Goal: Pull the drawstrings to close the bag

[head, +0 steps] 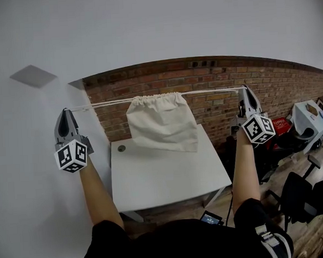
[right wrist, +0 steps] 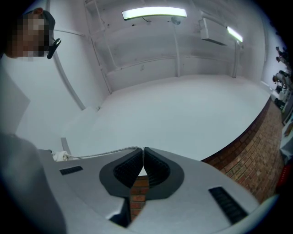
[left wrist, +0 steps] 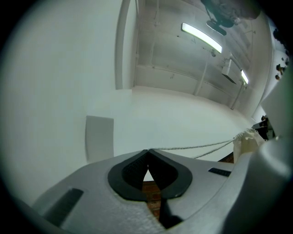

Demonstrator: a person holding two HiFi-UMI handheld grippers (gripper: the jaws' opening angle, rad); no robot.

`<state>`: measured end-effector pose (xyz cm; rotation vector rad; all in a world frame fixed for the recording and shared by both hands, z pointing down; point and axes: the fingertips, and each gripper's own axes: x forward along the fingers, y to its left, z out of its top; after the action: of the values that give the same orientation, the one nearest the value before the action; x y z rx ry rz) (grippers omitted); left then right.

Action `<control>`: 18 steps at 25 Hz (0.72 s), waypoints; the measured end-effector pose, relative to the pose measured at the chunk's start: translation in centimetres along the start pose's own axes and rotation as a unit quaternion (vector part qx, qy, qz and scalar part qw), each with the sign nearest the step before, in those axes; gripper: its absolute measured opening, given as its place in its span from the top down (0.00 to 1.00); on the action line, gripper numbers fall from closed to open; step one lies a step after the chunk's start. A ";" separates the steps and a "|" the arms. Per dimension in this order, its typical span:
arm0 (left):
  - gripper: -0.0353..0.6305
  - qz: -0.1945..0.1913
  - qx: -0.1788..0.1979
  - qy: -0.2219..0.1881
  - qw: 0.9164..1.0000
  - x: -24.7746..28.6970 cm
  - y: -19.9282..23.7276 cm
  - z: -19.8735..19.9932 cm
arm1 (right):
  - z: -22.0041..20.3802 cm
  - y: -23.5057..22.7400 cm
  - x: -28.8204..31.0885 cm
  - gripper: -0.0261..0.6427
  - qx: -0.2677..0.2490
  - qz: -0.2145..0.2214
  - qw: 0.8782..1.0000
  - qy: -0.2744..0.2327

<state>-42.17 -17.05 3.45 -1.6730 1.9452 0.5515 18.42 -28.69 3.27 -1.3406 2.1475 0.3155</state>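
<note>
Taut drawstrings (head: pixel 102 104) stretch from the left gripper (head: pixel 66 110) to the right gripper (head: pixel 245 86), with the bag (head: pixel 162 123) hanging midway, barring any pass across that line. The air above the strings is open. The white table (head: pixel 164 180) below shows open top in front of the bag. A white wall (head: pixel 28 177) stands on the left gripper's side and a brick wall (head: pixel 213 79) behind, while a black chair (head: pixel 296 195) crowds the right.

Cream cloth bag (head: pixel 162 123), mouth gathered shut, hanging in the air midway between the left gripper (head: pixel 66 110) and right gripper (head: pixel 246 86), its white drawstrings (head: pixel 108 103) stretched taut, almost level, from mouth to each gripper's closed tips.
</note>
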 end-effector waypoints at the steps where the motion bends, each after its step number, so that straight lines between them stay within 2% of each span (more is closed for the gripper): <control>1: 0.92 -0.001 -0.005 0.000 1.000 0.0 0.0 0.0 | -0.1 -0.1 0.0 0.94 0.003 0.000 1.000 0.000; 5: 0.92 -0.007 -0.019 -0.005 1.000 0.1 0.1 -0.1 | -0.7 -0.5 0.0 0.94 0.017 -0.001 1.000 0.003; 9: 0.92 -0.011 -0.054 -0.013 0.998 0.2 0.4 -0.5 | -1.6 -0.8 0.1 0.94 0.032 0.000 0.999 0.007; 18: 0.92 -0.011 -0.072 -0.022 0.997 0.0 0.9 -0.5 | -2.2 -2.4 -0.5 0.94 0.069 -0.011 0.998 0.001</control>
<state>-43.13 -17.19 3.87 -1.7521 1.8915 0.7306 19.88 -30.51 5.52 -1.2868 2.1140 0.1537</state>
